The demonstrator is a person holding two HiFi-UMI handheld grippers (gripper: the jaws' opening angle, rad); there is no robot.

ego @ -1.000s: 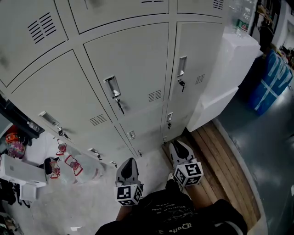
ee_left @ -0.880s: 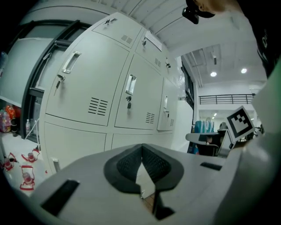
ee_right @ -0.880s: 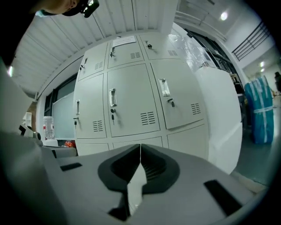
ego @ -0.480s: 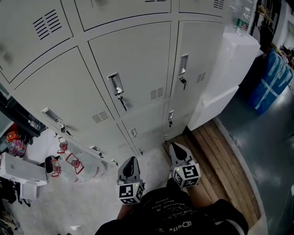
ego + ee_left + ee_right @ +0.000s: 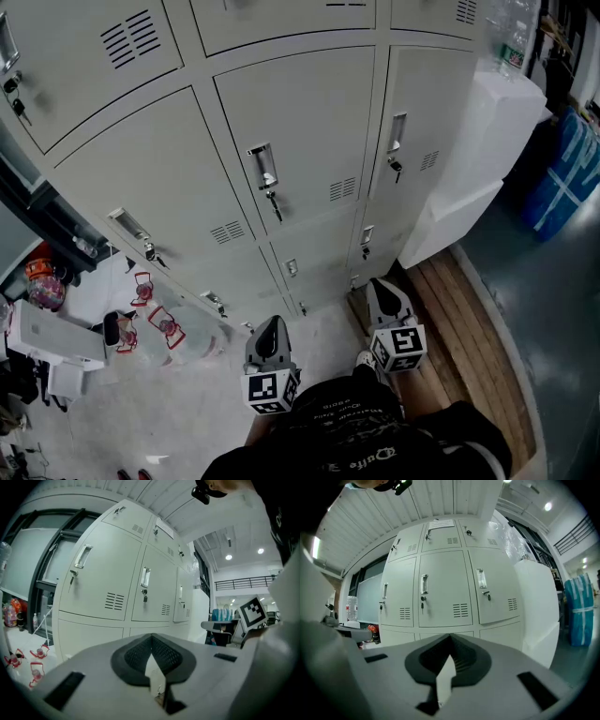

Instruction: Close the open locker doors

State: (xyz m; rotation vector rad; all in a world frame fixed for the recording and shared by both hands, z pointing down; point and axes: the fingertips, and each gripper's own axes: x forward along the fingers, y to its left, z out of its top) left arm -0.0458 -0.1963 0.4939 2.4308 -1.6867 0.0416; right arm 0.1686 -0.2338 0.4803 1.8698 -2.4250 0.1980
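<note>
Dim, flat indoor light; heavy fisheye distortion, dark corners.

A pale concrete floor (image 5: 169,412) meets wooden boards (image 5: 473,328) along its right edge. A tall white box (image 5: 487,141) stands at their far end. Round ceiling lights (image 5: 228,557) glow overhead.

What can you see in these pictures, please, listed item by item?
lockers: one bank, pale grey, fills the upper half of the head view
keys: several, dark, hanging in door locks
white block: one, white, right of the lockers
blue bundle: one, blue, far right
wooden boards: one patch, brown, floor at right
bottles: a few, clear with red labels, floor at left
left gripper: one, grey, low centre, jaws shut, empty
right gripper: one, grey, low centre, jaws shut, empty
</note>
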